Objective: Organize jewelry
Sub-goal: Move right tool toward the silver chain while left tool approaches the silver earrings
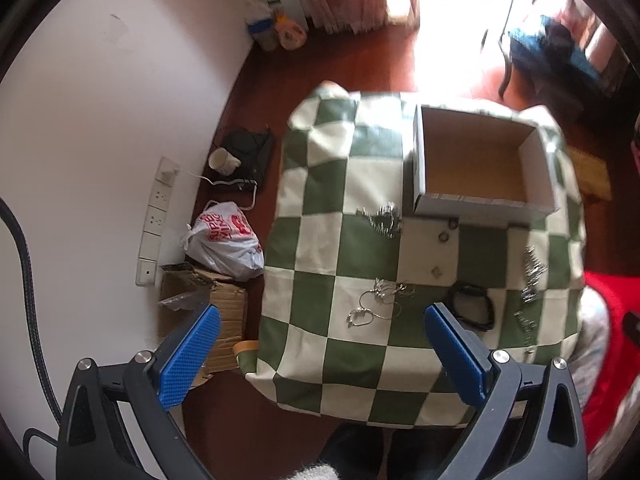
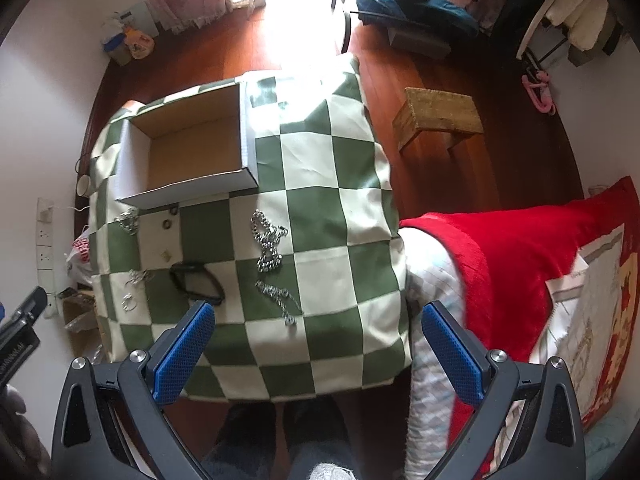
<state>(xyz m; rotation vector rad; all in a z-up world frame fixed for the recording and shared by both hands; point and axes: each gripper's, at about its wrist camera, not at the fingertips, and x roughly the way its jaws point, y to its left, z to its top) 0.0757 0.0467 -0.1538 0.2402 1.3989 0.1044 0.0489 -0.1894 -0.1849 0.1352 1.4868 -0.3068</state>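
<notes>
Since both the left gripper and right gripper gape wide with nothing held, we'd pinch the limp, slippery silver chain at its bunched middle.

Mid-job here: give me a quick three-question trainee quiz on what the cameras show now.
1. True or false: the box already holds jewelry.
2. What lies nearest the right claw? A) thick chain B) thin chain C) rings
3. Fill in: the black bracelet lies on the ____ cloth.

Key: 1 false, the box looks empty. 2 B. 3 checkered. Both claws, including the left claw, are open and hold nothing.
</notes>
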